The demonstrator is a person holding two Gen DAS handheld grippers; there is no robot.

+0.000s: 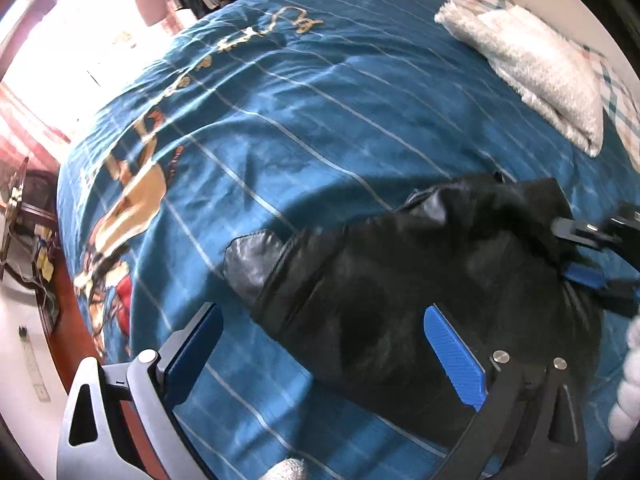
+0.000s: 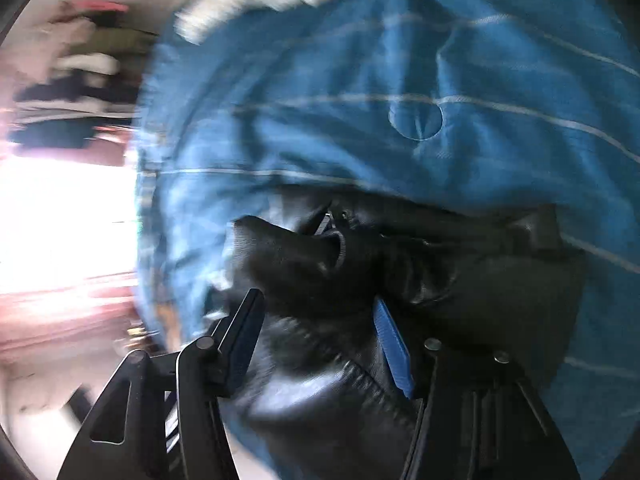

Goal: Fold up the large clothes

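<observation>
A black leather-like jacket (image 1: 420,280) lies bunched on the blue bedspread (image 1: 300,120). My left gripper (image 1: 324,336) is open and empty, its fingers wide apart just above the jacket's near edge. My right gripper (image 1: 576,252) shows at the right of the left wrist view, with its fingers around the jacket's far right edge. In the blurred right wrist view the jacket (image 2: 420,272) fills the gap between the right gripper's (image 2: 320,320) spread fingers, which stand open around a fold of it. A sleeve end (image 1: 252,256) sticks out to the left.
A folded white fluffy blanket (image 1: 532,72) lies at the bed's far right, beside a checked pillow (image 1: 624,116). The bed's left edge drops to a red floor with a small table (image 1: 28,216). A bright window is at far left.
</observation>
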